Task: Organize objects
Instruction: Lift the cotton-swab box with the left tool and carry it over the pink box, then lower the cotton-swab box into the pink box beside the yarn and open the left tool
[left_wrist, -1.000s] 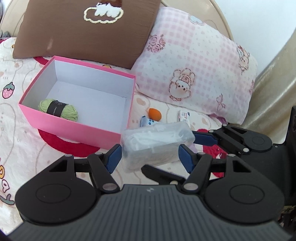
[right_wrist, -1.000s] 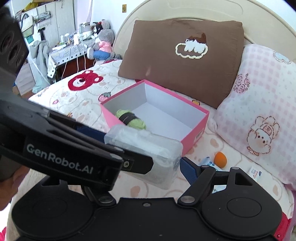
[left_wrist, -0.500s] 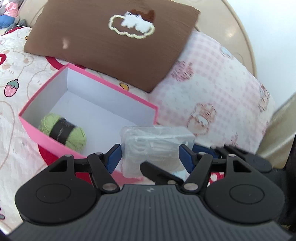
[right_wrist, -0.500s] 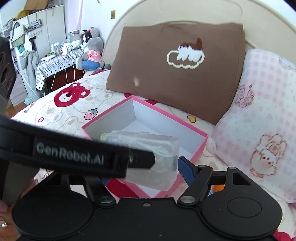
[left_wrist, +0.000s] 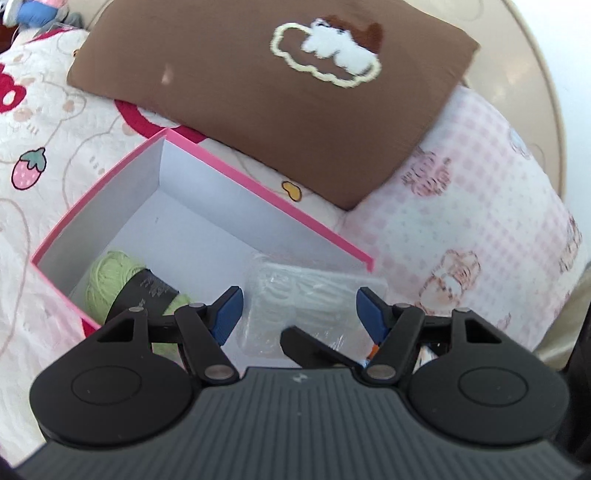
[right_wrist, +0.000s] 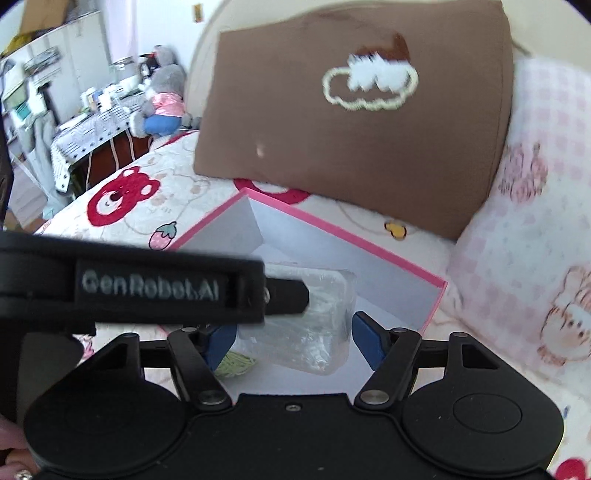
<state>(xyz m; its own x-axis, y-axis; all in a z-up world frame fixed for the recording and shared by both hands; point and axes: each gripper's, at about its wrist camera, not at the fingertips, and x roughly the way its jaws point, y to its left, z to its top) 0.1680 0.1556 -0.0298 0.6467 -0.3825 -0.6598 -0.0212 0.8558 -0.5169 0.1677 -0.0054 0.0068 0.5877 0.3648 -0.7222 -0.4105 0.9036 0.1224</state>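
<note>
A bed with a cartoon-print quilt (left_wrist: 55, 122) carries a brown pillow (left_wrist: 280, 92) and a pink checked pillow (left_wrist: 480, 229). In front of them sits an open pink box (left_wrist: 184, 206) holding a green yarn ball (left_wrist: 107, 277) at its near left. A clear plastic case (left_wrist: 310, 299) hangs over the box's near right part, between the blue pads of both tools. The left gripper (left_wrist: 297, 314) stands spread, its pads apart from the case. Whether the right gripper (right_wrist: 291, 336) grips the case, I cannot tell.

A pink cardboard box with white inside (left_wrist: 258, 190) holds a green yarn ball with black band (left_wrist: 110, 275); a brown pillow with cream cloud outline (left_wrist: 258, 92) lies behind.
</note>
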